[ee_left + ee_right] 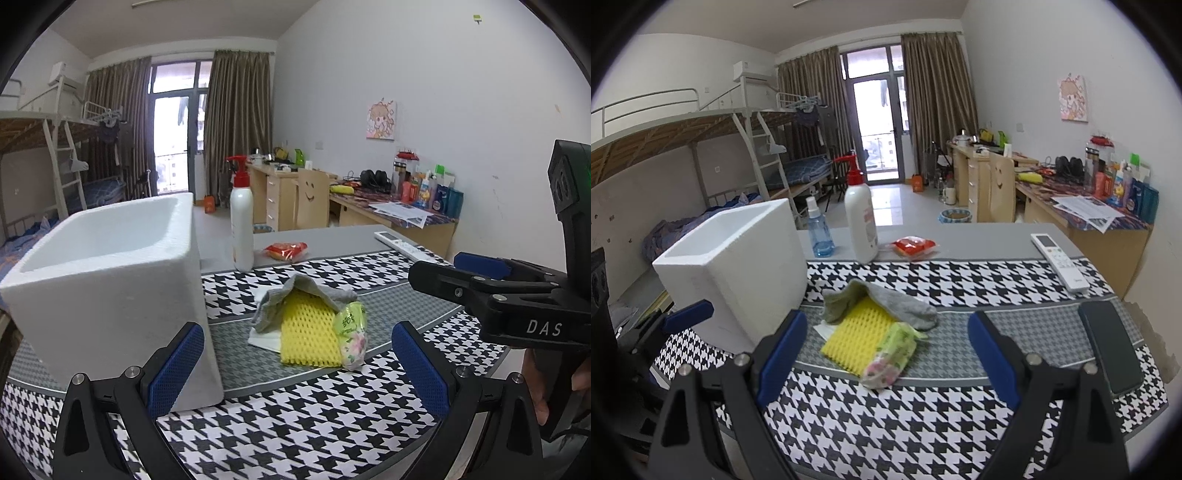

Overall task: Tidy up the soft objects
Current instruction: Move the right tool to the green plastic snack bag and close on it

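A white foam box [110, 273] is seen standing upright on the left of the houndstooth mat [295, 424], its thick, grainy walls squared off and its top open. What can be seen of the inside is bare white; the floor of it is hidden from both views.

Just to the right of the box, a small heap of soft things is found lying on the grey band of the mat. A yellow foam net [855, 338], ribbed with a honeycomb mesh, is laid flat, its long axis running from the box side toward the near right. A grey sock [886, 301], knitted and limp, is draped over the net's far end, bent into a peak, the toe pointing right. A green tissue pack [892, 354], glossy and crinkled with a pink floral end, is propped against the net's right edge, its length running near-to-far, the pink end nearest. White paper [264, 339] is glimpsed beneath the heap.

Farther back, a white pump bottle [860, 221] with a red head, a clear blue spray bottle [818, 232], and a red snack packet [914, 246] are lined up on the grey tabletop. A white remote [1058, 262] and a dark phone [1110, 345] are set on the right.

The left gripper [297, 373] is held wide apart and empty, its blue pads [173, 369] framing the heap from the near side. The right gripper [886, 354] is likewise spread wide, nothing between its fingers, hovering short of the pile.
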Motion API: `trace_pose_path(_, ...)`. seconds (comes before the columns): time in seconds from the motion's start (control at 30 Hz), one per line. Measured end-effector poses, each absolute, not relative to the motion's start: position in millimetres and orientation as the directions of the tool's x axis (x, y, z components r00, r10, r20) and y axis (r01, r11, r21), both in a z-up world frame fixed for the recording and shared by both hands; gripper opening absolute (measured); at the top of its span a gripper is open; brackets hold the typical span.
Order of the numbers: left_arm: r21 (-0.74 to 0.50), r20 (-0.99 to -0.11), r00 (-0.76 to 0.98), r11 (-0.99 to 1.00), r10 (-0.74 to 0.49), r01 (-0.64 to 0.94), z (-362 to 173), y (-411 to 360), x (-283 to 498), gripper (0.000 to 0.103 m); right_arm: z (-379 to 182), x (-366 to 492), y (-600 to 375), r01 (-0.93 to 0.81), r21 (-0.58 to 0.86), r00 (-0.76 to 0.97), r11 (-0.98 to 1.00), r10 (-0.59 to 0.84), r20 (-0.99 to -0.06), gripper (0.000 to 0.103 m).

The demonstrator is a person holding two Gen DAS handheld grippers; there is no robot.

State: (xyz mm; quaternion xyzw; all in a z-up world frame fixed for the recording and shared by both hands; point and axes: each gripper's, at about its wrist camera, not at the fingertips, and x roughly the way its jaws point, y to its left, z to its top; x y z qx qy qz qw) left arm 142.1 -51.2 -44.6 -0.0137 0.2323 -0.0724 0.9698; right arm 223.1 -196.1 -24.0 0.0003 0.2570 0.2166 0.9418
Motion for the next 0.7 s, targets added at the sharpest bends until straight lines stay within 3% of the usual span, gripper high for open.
trace_pose_path(0.7,-0.027,-0.491,0.867,0.997,-0.080,0.077,-61,-50,173,0.102,-53,252,-200,-0.401,0.127,0.725,0.907,0.399,-0.562,0.091)
